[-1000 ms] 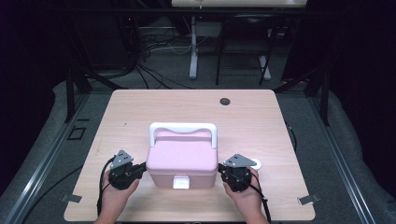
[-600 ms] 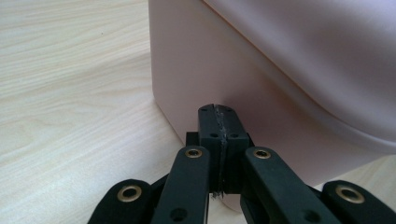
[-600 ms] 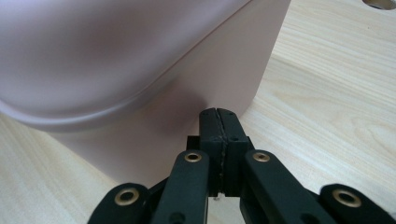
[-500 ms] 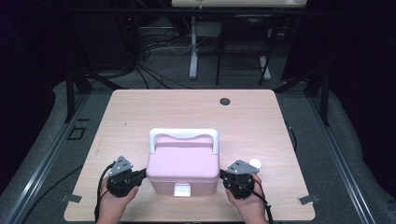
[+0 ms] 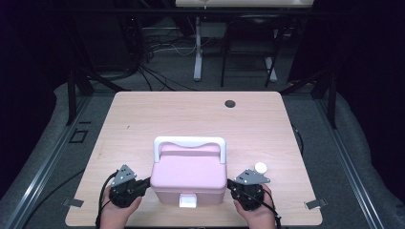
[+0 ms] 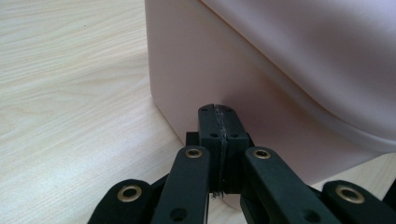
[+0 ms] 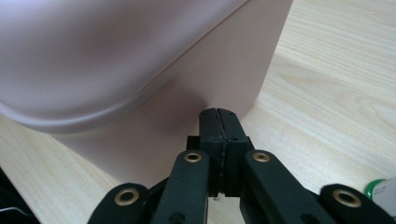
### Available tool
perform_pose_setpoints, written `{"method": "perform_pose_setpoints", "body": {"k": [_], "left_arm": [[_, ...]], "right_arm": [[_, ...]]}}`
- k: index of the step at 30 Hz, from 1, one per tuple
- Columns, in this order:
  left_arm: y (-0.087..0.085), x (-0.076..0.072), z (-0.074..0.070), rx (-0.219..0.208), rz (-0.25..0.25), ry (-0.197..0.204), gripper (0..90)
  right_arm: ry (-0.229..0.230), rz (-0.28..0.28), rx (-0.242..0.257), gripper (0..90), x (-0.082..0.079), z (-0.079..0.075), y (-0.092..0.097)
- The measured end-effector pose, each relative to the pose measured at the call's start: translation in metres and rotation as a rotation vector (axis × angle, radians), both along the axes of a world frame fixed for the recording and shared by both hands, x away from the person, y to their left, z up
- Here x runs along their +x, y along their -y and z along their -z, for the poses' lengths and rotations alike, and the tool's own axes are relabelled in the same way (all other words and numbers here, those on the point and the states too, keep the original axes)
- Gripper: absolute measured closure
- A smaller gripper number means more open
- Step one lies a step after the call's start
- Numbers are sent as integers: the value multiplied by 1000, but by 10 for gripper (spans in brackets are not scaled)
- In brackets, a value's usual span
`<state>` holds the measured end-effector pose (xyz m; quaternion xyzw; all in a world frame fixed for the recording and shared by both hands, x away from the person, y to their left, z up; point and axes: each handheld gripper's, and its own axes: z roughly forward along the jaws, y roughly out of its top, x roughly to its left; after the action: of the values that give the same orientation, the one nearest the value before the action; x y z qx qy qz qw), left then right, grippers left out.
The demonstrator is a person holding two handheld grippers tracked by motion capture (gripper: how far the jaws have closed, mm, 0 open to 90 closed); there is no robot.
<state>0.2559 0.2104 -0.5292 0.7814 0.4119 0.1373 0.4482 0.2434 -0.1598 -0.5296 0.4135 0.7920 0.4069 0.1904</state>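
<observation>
Dark studio, cables on the floor behind a light wood bench (image 5: 143, 119). Pink lidded box (image 5: 189, 177) with white handle and white front latch sits near the front edge, between the left gripper (image 5: 143, 183) and right gripper (image 5: 232, 184). Both sets of fingers pressed together, holding nothing, tips at the box's side walls. Since a second ago the box has slid toward the person, both hands drawing back with it. Likely squeezing it between the closed tips to reposition. Small white-capped bottle (image 5: 260, 167) stands just beside the right gripper.

Left gripper (image 5: 143, 183) and right gripper (image 5: 232, 186) (jaws closed) face inward.
</observation>
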Motion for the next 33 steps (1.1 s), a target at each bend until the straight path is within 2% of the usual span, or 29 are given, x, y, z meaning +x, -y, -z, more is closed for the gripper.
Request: {"method": "perform_pose_setpoints", "body": {"k": [14,20,21,30,33], "left_arm": [[3,-11,-1,8,25,-4,900],[1,-10,0,3,29,-13,900],[1,-9,1,-8,27,-18,900],[-5,-6,-2,-12,15,-16,864],[-9,-3,-4,-20,14,-30,807]], "right_arm": [[-1,-2,-6,900,-12,0,5],[-1,-3,5,899,-11,0,6],[0,-5,1,861,-10,1,8],[16,2,20,770,-8,-4,13],[20,9,20,735,-7,-7,16]]}}
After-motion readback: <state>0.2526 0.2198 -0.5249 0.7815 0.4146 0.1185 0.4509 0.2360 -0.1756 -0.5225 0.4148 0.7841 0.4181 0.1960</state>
